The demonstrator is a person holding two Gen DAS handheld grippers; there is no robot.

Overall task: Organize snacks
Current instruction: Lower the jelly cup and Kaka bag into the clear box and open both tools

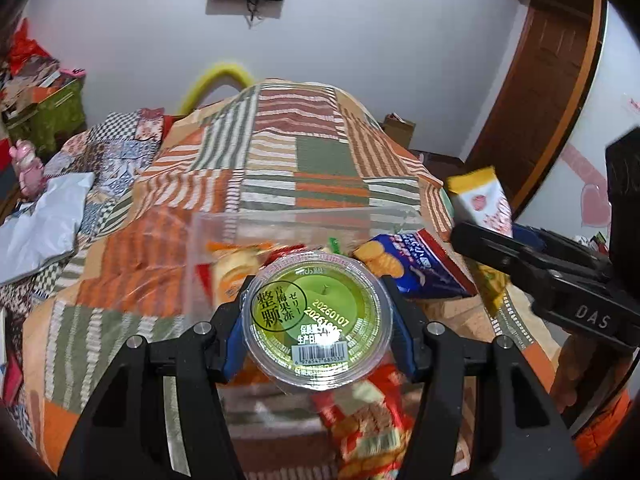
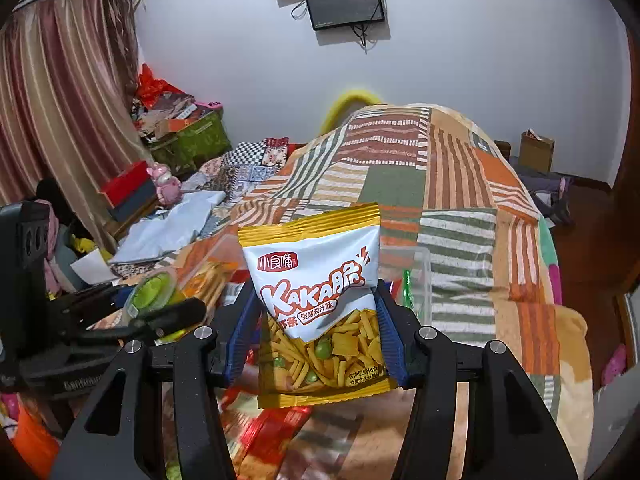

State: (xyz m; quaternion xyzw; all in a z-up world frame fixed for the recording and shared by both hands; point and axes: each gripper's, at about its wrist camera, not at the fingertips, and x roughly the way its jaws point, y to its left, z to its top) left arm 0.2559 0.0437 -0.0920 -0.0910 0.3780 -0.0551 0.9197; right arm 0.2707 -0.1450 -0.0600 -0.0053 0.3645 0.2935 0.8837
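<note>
My left gripper (image 1: 316, 324) is shut on a green jelly cup (image 1: 318, 320) with a clear lid, held above a clear plastic bin (image 1: 224, 224) that holds several snack packs. My right gripper (image 2: 316, 328) is shut on a white and yellow KAKA snack bag (image 2: 316, 304), held upright above the bed. In the left wrist view the right gripper (image 1: 472, 232) shows at the right edge with that bag (image 1: 480, 200). In the right wrist view the left gripper (image 2: 160, 308) and the jelly cup (image 2: 150, 292) show at the left, and the bin (image 2: 420, 276) sits behind the bag.
A blue cracker pack (image 1: 412, 264) lies at the bin's right side. Red snack packs (image 1: 360, 420) lie below my left gripper. A patchwork quilt (image 1: 280, 152) covers the bed. A white plastic bag (image 1: 44, 224) lies at the left. A wooden door (image 1: 548, 80) stands at the right.
</note>
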